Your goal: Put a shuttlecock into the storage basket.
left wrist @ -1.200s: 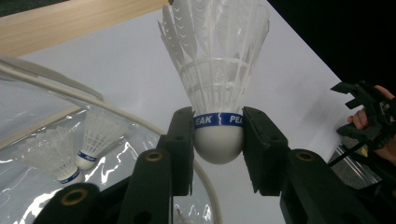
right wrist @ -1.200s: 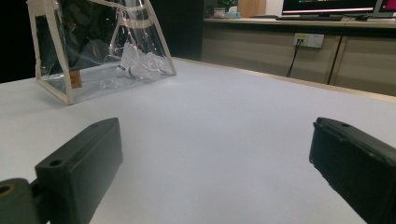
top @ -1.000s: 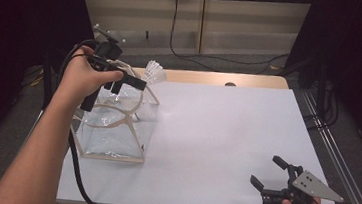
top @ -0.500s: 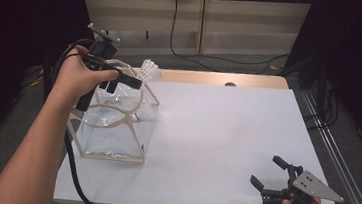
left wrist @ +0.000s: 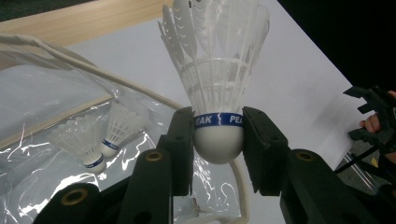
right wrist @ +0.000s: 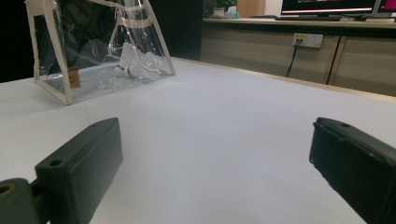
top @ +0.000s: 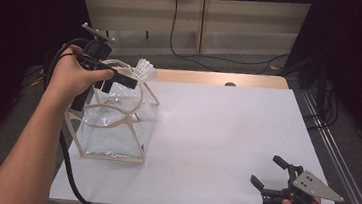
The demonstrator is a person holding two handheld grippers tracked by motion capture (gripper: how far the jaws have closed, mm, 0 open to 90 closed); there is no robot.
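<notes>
One shuttlecock [left wrist: 218, 88] (blue band reading "PEAK"), clamped in left gripper [left wrist: 218, 140]

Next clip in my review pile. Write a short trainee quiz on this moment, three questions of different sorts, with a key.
1. True or false: the left tongs are shut on the cork base of a shuttlecock.
2. How many shuttlecocks already lie inside the clear bag?
A. none
B. two
C. five
3. Fill in the missing word: the right tongs hold nothing, with their jaws standing ____ low over the white table.

Key:
1. True: both pads press the cork just below the blue band.
2. B, seen through the plastic in the left gripper view.
3. Open.
</notes>
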